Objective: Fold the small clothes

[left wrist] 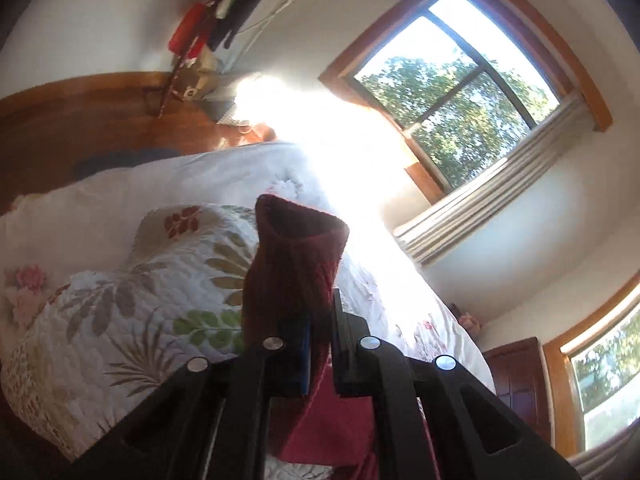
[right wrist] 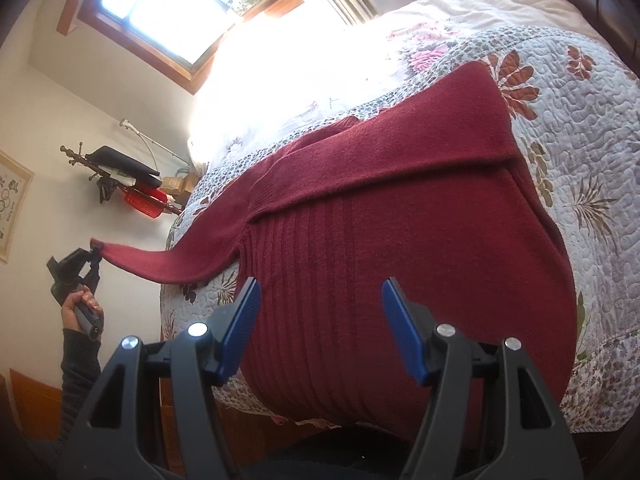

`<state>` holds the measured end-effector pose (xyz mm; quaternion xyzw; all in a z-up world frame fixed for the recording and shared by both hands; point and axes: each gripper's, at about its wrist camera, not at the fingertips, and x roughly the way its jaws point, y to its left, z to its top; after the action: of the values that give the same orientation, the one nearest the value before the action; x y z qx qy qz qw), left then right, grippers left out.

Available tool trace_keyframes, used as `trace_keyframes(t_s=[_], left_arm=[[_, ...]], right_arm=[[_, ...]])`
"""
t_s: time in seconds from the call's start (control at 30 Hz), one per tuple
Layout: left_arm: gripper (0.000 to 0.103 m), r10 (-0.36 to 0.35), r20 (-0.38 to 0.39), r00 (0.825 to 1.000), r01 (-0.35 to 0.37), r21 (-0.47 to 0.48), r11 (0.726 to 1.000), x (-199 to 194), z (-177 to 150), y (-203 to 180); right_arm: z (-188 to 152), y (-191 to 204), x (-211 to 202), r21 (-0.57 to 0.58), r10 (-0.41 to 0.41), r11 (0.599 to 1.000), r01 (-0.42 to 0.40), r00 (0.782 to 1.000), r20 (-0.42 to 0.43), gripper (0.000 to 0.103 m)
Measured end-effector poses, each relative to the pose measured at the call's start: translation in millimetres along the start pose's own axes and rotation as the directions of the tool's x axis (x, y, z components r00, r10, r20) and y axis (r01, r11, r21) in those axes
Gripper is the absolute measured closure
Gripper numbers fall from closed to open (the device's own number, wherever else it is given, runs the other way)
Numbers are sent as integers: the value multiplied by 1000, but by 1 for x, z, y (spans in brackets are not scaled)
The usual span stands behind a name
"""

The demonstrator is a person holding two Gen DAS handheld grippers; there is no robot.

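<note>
Clearly the sleeve (right wrist: pixel 168 266) is what matters: it runs out leftward from the sweater (right wrist: pixel 400 248), off the left edge of the bed (right wrist: pixel 580 128) and into the air, its cuff clamped in the left gripper (right wrist: pixel 93 254). In the left wrist view those jaws are together on the cuff, which stands up past the tips. The sweater's body lies flat on the quilt, ribbed hem nearest, with the other sleeve already laid across the chest. To fold, the held sleeve would have to travel rightward, back over the body. The left hand (right wrist: pixel 80 304) is held well out to the side, level with the bed edge. The right gripper (right wrist: pixel 320 304) hovers over the near hem, jaws apart and holding nothing.
</note>
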<state>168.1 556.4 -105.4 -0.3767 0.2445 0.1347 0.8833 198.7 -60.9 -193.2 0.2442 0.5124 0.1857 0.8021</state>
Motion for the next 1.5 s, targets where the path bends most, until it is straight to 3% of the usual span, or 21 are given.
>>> trace_keyframes(t_s=[0.07,0.2,0.27,0.4,0.6,0.73,0.8,0.87,0.93,0.97,1.0,1.13,1.17,1.23,1.4,1.5], left_arm=[[96,-61,-22,998,63,124,990,6,-7,-60],[96,-141,-141,980,177,290,940,41,-45,-155],[96,-153,-213,965,221,348,911,65,-75,-193],[96,-150,-368,918,307,415,857,114,-146,-246],[96,-89,-542,836,380,454,806,174,-249,-279],[96,-35,-616,787,406,475,780,200,-303,-284],[94,-5,-658,753,424,480,768,210,-324,-286],[82,3,-689,725,434,460,775,213,-340,-281],[59,-15,-707,707,438,422,794,207,-342,-273],[46,-26,-703,710,434,408,803,199,-340,-268],[41,-40,-701,712,430,391,814,191,-335,-263],[36,-103,-698,709,391,267,881,149,-313,-215],[34,-109,-687,719,371,245,896,135,-307,-200],[32,-118,-659,743,327,204,923,105,-299,-165],[29,-124,-581,804,199,66,978,35,-290,-78],[28,-126,-540,832,116,-52,992,7,-288,-34]], right_arm=[[-1,-5,-3,14,10,1000,-11,1000,7,39],[-2,-12,-8,34,20,999,-21,999,26,39],[-3,-17,-12,47,18,999,-20,999,34,39],[-7,-30,-23,84,4,996,-9,998,59,39],[-11,-56,-41,158,-45,987,30,994,96,39],[-14,-73,-48,202,-75,978,51,991,110,39],[-13,-78,-48,211,-82,976,57,991,108,39],[-9,-82,-47,219,-65,975,41,993,103,35],[1,-85,-44,228,-28,974,4,995,100,27],[9,-86,-40,231,-5,973,-16,996,90,19],[19,-87,-34,233,25,972,-42,997,78,18],[70,-89,8,246,186,952,-183,983,12,22],[84,-89,24,256,236,940,-224,971,-17,32],[112,-92,62,294,318,914,-281,944,-86,43],[160,-108,144,364,330,899,-243,923,-200,44],[171,-111,174,369,325,904,-218,910,-258,44]])
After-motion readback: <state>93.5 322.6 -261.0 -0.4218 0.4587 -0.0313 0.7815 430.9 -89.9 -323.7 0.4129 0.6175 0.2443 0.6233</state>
